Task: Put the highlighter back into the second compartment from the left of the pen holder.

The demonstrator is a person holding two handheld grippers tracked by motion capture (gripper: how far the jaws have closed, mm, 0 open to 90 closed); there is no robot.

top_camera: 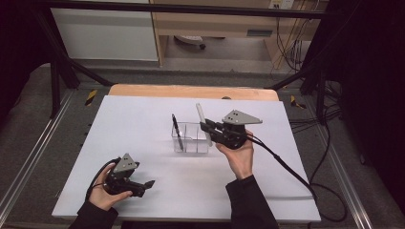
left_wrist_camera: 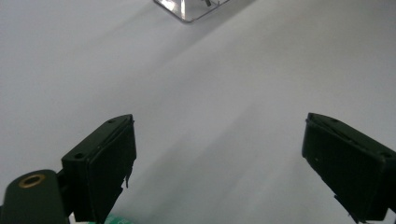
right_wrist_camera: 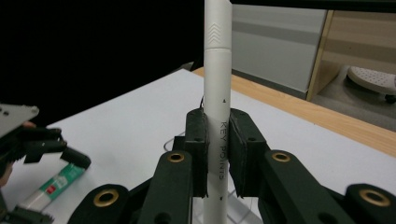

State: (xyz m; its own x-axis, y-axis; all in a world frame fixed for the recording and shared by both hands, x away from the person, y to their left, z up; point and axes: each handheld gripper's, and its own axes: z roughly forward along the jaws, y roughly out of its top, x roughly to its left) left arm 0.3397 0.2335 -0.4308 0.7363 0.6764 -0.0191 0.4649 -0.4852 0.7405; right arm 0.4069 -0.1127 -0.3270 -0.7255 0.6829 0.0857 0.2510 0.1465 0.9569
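Observation:
My right gripper (top_camera: 208, 129) is shut on a white pen (top_camera: 202, 120), which it holds upright above the right end of a clear plastic organiser box (top_camera: 191, 140). In the right gripper view the pads clamp the white pen (right_wrist_camera: 218, 88) at the printed words "KEY POINTS", with the gripper (right_wrist_camera: 218, 144) around its lower part. A black pen (top_camera: 177, 129) leans in the box's left compartment. My left gripper (top_camera: 145, 187) rests near the table's front left, with its jaws (left_wrist_camera: 218, 120) wide open over bare white surface. A green-and-white marker (right_wrist_camera: 56, 183) lies beside it.
A white sheet (top_camera: 143, 119) covers the table, with a strip of wood (top_camera: 191, 90) showing at the far edge. A corner of the clear box (left_wrist_camera: 191, 10) lies ahead of the left gripper. Cables (top_camera: 286, 167) trail off to the right. Dark frame bars (top_camera: 57, 71) stand at the back.

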